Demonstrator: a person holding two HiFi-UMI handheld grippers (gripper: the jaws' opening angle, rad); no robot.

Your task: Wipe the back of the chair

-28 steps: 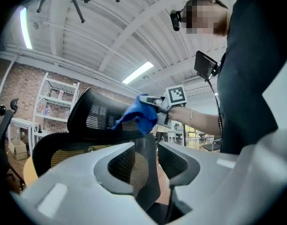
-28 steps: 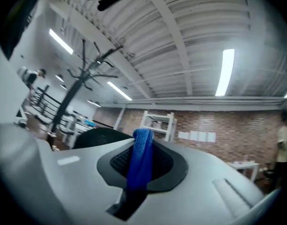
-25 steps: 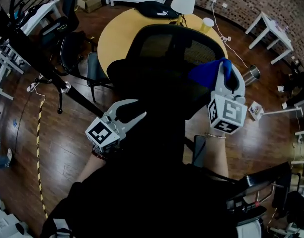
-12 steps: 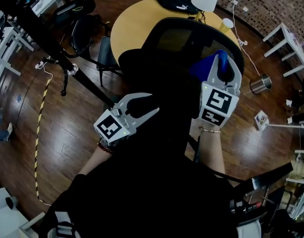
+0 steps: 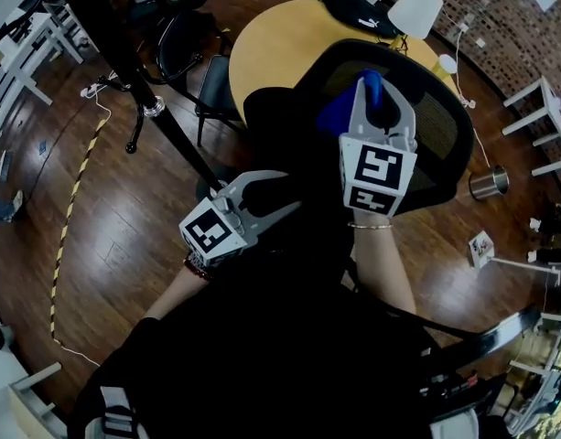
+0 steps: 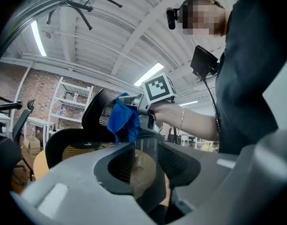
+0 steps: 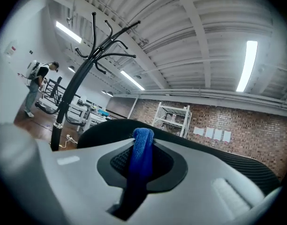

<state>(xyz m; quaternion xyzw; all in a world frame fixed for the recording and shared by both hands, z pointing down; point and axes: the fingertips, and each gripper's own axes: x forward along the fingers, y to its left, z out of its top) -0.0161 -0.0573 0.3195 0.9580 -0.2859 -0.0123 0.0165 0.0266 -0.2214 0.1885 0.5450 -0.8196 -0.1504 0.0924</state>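
- The right gripper [image 5: 379, 99] has its jaws closed on a blue cloth [image 5: 339, 115]. In the right gripper view a folded band of the cloth [image 7: 142, 153] stands up in the narrow gap between them.
- The rest of the cloth bunches out to the left of these jaws. In the left gripper view it lies against the upper part of the chair back [image 6: 99, 112].
- The chair back [image 5: 436, 131] is black mesh with a curved rim. It sits directly in front of and under the right jaws, and its top edge arcs just beyond their tips in the right gripper view.
- The left gripper [image 5: 287, 190] has its jaws spread wide and grips nothing. They sit lower than the right jaws and to their left, pointing toward the chair back.
- Seen through the gap of the left jaws is the chair's mesh [image 6: 138, 165]. The right gripper and its cloth are above and beyond it.
- A round yellow counter [image 5: 271, 44] lies beyond the chair back, past both pairs of jaws.
- A black coat rack [image 7: 80, 86] stands far to the left of the right jaws.
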